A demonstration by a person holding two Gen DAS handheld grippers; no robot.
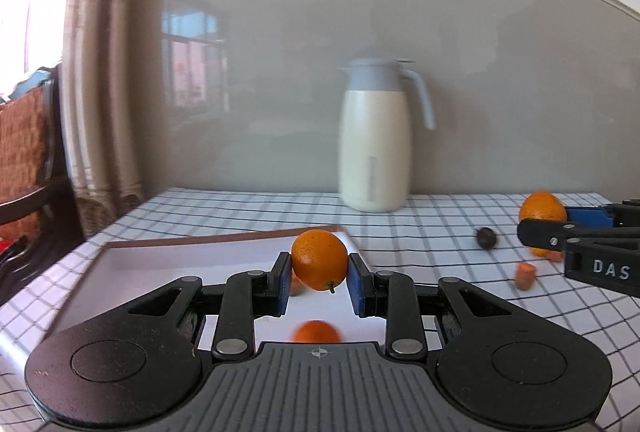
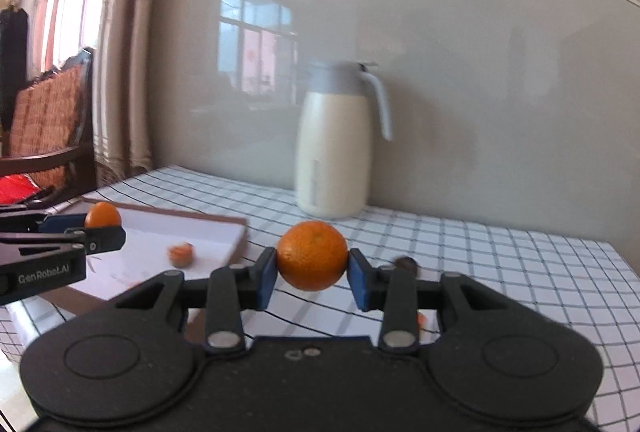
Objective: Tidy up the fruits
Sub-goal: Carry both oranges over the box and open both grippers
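Observation:
My left gripper point(image 1: 319, 274) is shut on an orange point(image 1: 319, 259) and holds it above the white tray point(image 1: 168, 256). Another orange point(image 1: 317, 332) lies in the tray just below it. My right gripper point(image 2: 312, 278) is shut on a second orange point(image 2: 313, 255) and holds it above the checked tablecloth, right of the tray point(image 2: 216, 236). In the right wrist view the left gripper point(image 2: 105, 228) shows at the far left with its orange point(image 2: 102, 214), and a small orange fruit point(image 2: 181, 254) lies in the tray. The right gripper point(image 1: 540, 220) shows at the right edge of the left wrist view.
A cream and grey jug point(image 1: 376, 136) stands at the back of the table against the wall. A dark small fruit point(image 1: 487, 237) and a small orange piece point(image 1: 525, 274) lie on the cloth point(image 1: 440, 232) to the right. A wooden chair point(image 2: 52, 128) stands left of the table.

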